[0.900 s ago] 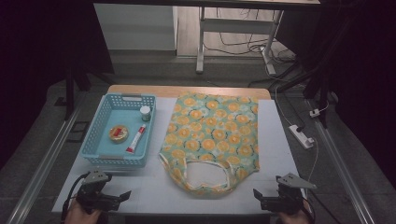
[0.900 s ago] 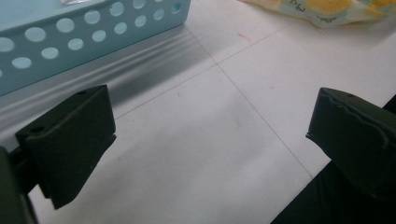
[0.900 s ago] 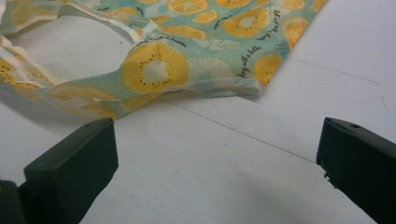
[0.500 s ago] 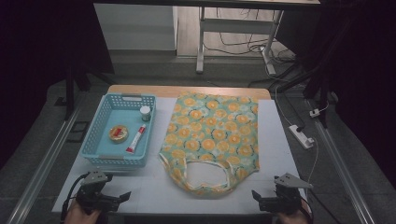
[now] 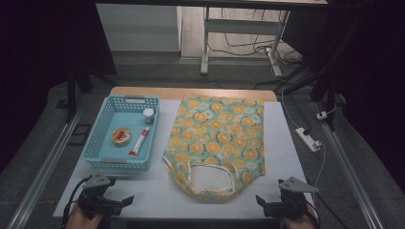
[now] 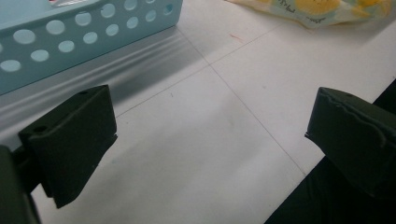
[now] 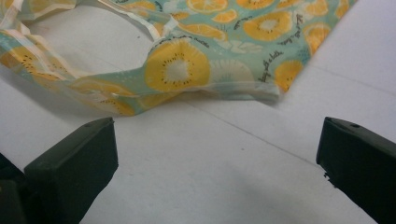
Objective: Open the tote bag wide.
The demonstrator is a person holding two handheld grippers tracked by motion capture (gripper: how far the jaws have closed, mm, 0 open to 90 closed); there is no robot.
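The fruit-print tote bag (image 5: 216, 143) lies flat mid-table, handles toward the near edge, presumably for easy seizing. Right gripper (image 5: 282, 206) near the front right corner and left gripper (image 5: 106, 204) near the front left both stand wide open, holding nothing. Blue basket (image 5: 100, 157) sits left.

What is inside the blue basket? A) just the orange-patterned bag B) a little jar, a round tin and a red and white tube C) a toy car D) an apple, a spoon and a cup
B: the high view shows the blue basket holding a little jar, a round tin and a red and white tube, while the orange-patterned bag lies flat beside it.
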